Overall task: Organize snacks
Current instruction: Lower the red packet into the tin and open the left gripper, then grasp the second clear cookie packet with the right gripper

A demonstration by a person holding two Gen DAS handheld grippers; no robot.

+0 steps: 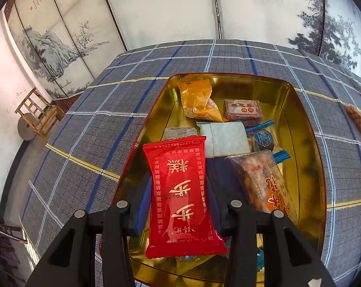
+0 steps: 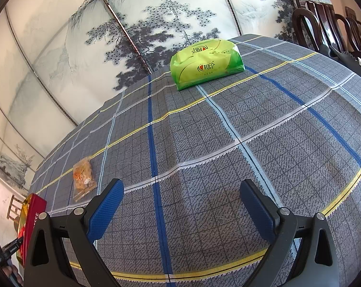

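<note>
1. Left wrist view: I see my left claw [image 1: 178, 191] clenched on a red snack packet [image 1: 180, 196], its blue pads pressing the packet's two long sides. The packet hangs over the near end of a gold-lined tin [image 1: 307, 143] with a red outer wall.
2. Same view, inside the tin: a yellow packet [image 1: 197, 100] leans at the far end, with a small brown wrapped block [image 1: 243, 110] to its right. Nearer lie a pale teal packet [image 1: 224, 138], a dark round sweet in a blue-edged wrapper [image 1: 264, 138] and a clear bag of brown snacks with orange lettering [image 1: 261, 181].
3. Same view, surroundings: the tin rests on the tabletop [image 1: 96, 131], which wears a grey plaid cloth. One orange snack bag [image 1: 357, 119] lies on the cloth, right of the tin and apart from it.
4. Right wrist view: my right claw [image 2: 181, 205] is released, its blue pads wide apart with only plaid cloth between them.
5. Same view, objects: the orange snack bag [image 2: 83, 179] lies left of the claw, near the tin's red wall [image 2: 34, 217] at the left edge. A green tissue pack [image 2: 204, 63] sits at the tabletop's far edge, before a painted folding screen [image 2: 108, 35].
</note>
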